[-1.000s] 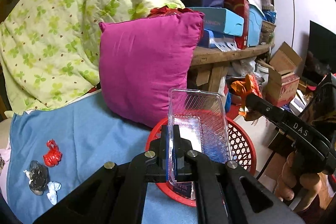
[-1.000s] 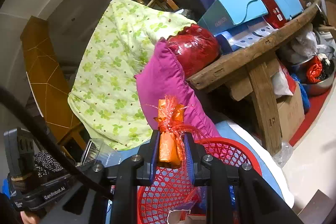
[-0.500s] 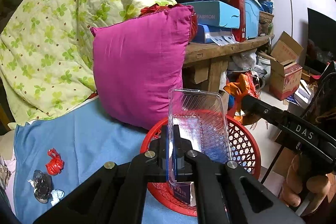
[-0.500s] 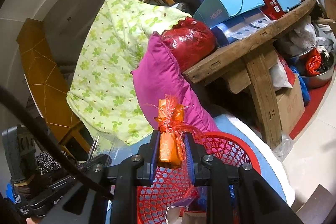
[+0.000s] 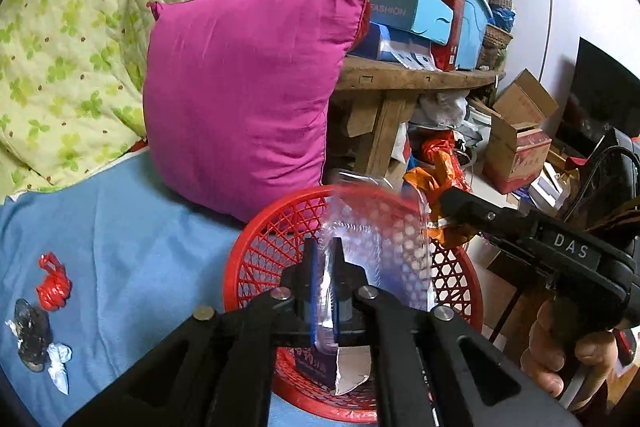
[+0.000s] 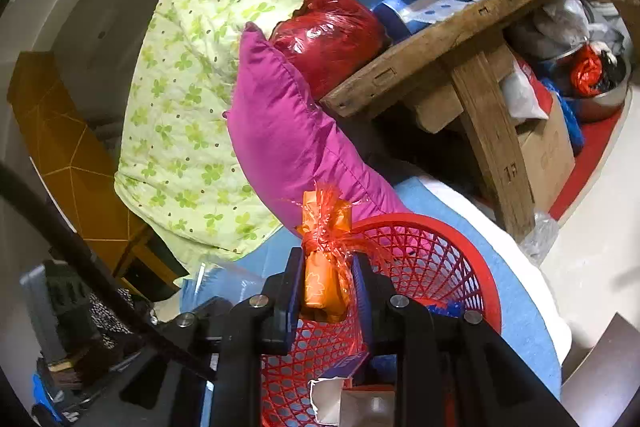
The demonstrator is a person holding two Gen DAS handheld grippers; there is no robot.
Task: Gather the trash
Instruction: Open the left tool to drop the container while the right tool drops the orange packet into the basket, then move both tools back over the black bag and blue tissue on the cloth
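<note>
Your left claw is easing apart, clear plastic tray still between its pads, blurred, right over the red basket. Right claw pinches an orange wrapper above the same basket; it reads "DAS". Basket holds torn paper packaging. Beyond: pink pillow, blue box marked "FASHION".

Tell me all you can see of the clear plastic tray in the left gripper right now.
The clear plastic tray is a thin, see-through, ribbed shell with rounded corners, blurred in the left wrist view. It tilts over the red basket, whose mesh shows through it. Its lower edge sits between the jaws of the left gripper, which are opening. Only the gripper visibly touches it.
</note>
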